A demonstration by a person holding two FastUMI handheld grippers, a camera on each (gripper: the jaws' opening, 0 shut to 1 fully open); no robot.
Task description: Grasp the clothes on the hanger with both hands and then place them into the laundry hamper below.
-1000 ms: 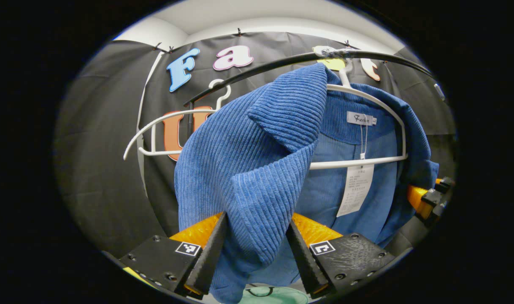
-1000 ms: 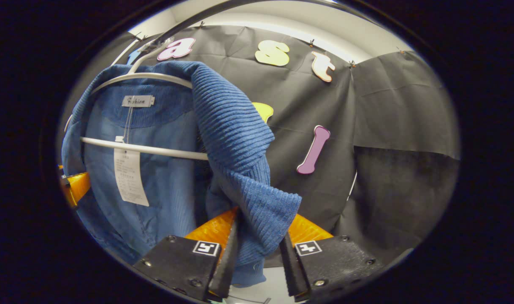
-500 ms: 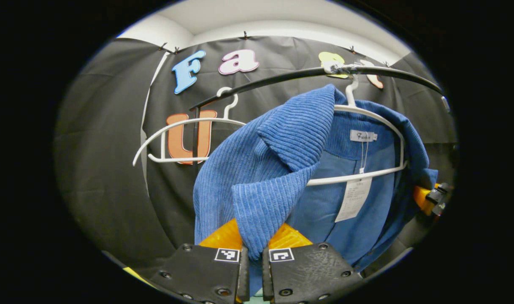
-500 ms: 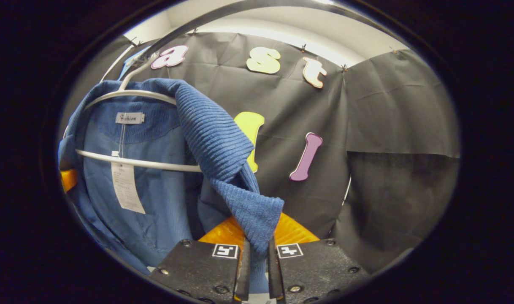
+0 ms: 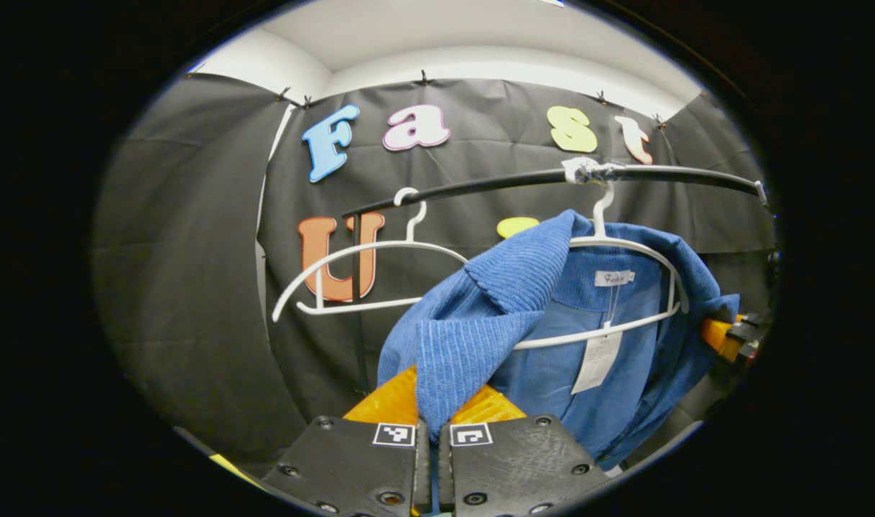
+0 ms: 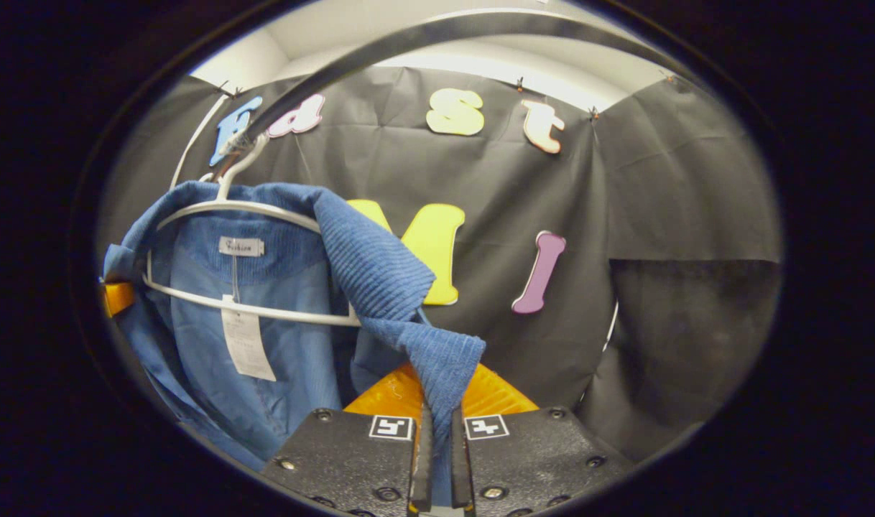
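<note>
Black-cloth booth wall behind, white ceiling strip above. A black rail (image 5: 480,188) is seen carrying an empty white hanger (image 5: 369,276) beside the loaded hanger (image 5: 628,287). The blue ribbed garment (image 5: 552,337) is hung on the latter, paper tag (image 5: 599,359) dangling inside. Left gripper (image 5: 427,459) is clamped on one front edge, right gripper (image 6: 437,459) on the other; fingers nearly together, cloth pinched between.

Both views upward, near shared garment (image 5: 610,373).
</note>
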